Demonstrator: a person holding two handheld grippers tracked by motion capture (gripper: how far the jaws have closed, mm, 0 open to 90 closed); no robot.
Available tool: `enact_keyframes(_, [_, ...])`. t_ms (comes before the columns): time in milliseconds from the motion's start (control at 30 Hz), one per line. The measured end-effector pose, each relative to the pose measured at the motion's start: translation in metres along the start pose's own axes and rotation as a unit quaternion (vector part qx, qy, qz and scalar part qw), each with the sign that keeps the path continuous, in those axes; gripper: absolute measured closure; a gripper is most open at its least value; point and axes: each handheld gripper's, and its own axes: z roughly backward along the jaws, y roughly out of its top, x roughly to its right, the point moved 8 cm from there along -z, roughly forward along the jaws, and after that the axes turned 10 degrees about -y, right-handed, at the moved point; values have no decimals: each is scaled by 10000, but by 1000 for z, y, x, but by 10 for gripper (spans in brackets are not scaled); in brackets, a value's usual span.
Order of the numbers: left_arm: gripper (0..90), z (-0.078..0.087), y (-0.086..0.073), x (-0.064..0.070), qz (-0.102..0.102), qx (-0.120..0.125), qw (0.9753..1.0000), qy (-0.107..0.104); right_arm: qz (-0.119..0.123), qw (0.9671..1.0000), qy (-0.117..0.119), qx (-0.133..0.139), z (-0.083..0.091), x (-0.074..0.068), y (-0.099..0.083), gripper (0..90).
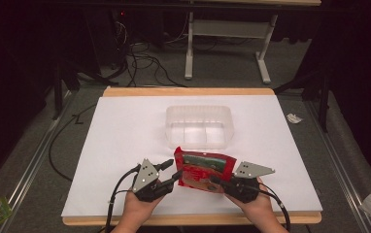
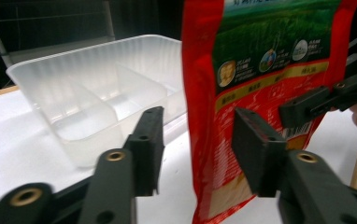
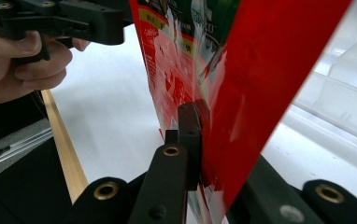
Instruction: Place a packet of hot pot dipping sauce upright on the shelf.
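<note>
Near the table's front edge: red snack pouch hanging between grippers.
Right gripper: pinching the pouch.
Left gripper: spreading unclenched around the pouch's edge.

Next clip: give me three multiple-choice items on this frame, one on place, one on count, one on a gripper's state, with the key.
1. Where is the clear tray relative to the red pouch?
A. beyond it
B. under it
C. left of it

2. How many compartments does the tray show?
A. one
B. three
C. six

3. The right gripper is:
A. wide open
B. shut on the pouch
C. lying on the table

Key: 1 A, the high view has the tray farther up the table; 2 B, two dividers split it; 3 B, its jaws pinch the pouch between them.
</note>
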Motion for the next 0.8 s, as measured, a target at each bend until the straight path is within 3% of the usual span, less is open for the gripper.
enact_keyframes(133, [432,7,-6,-7,-144,-137,9997,171,-158,9999,-42,16,1,1,1,900])
enact_keyframes(433, [391,32,-16,-22,46,-146,9992,357,-421,9984,-315,189,11,9,7,900])
enact_keyframes(667, [370,55,-32,-27,18,-240,9985,483,-675,9951,-632,344,21,24,11,900])
enact_keyframes(800, [355,58,-30,-27,101,-176,9988,455,-809,9920,-878,403,26,33,13,900])
